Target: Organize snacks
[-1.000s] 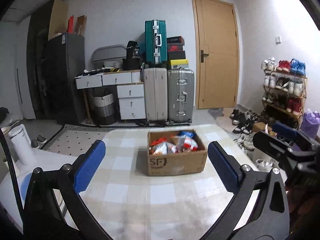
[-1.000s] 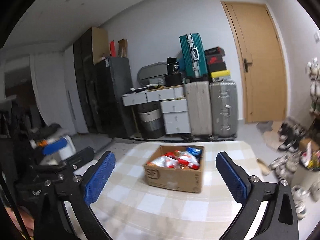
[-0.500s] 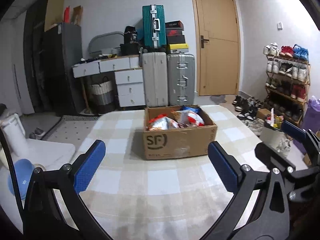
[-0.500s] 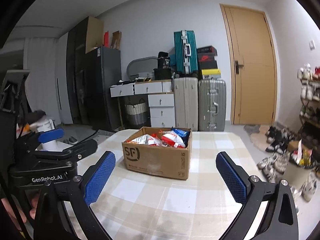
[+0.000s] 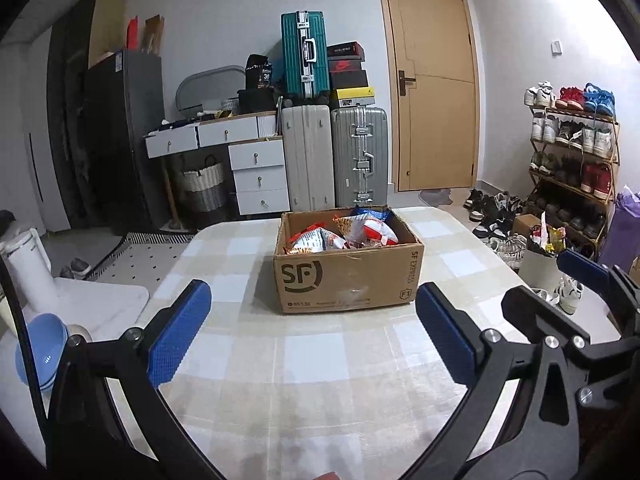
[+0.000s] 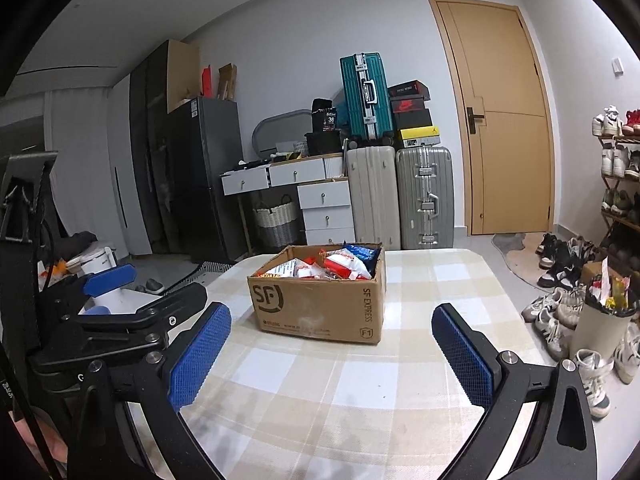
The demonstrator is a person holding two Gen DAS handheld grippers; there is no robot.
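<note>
On the table (image 5: 256,360) with the beige and white checked cloth I see one brown cardboard box (image 5: 346,276) printed with "SF", open at the top, standing near the far middle of the table. Inside it lie the snack bags (image 5: 344,234), red, white and blue ones heaped together; I cannot count them exactly. I hold two claws, one in each hand. My left claw (image 5: 312,338) is low over the near part of the table and points straight at the front wall of the box; its two blue padded fingers (image 5: 180,338) are spread wide with nothing between them, apart from the box. My right claw (image 6: 330,358) is also low over the table, beside the left one, and looks at the box from the right, so I see its front and its right side wall; its jaws are spread wide too, and empty. Behind the table stand three suitcases (image 5: 332,160): one teal on top of one white and one silver.
</note>
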